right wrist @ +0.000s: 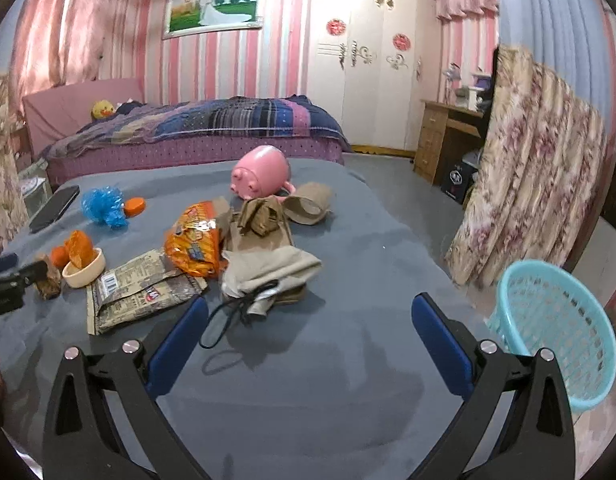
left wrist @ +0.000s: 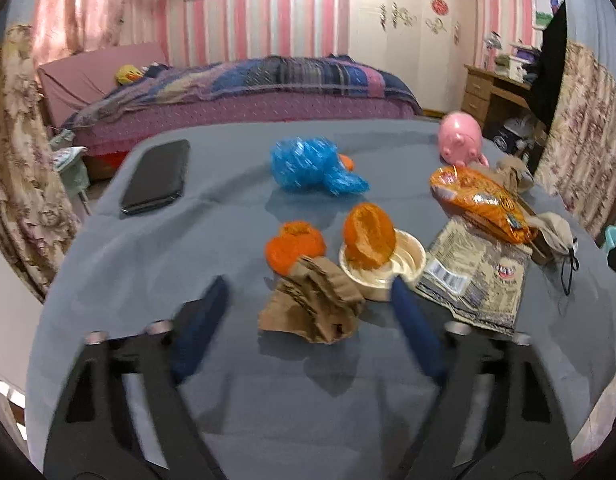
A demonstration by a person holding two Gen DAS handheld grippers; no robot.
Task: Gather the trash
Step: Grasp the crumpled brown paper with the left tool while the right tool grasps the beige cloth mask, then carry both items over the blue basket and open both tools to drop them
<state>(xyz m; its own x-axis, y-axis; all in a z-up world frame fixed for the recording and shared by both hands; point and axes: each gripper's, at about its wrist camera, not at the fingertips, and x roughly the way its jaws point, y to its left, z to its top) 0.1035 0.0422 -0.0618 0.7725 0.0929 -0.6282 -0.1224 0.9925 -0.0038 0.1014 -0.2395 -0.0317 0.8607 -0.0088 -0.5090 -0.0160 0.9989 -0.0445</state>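
Note:
A crumpled brown cardboard scrap lies on the grey-blue table cover between the blue pads of my left gripper. The pads stand apart from it on both sides. Just beyond sit an orange peel and a cream cup holding another peel. To the right lie a printed flat packet and an orange snack wrapper. A blue plastic bag lies farther back. My right gripper is open over bare cover, near a beige cloth pouch with a black cord.
A turquoise basket stands off the table's right edge. A black phone lies at the back left and a pink pig mug at the back right. A bed and a flowered curtain lie beyond.

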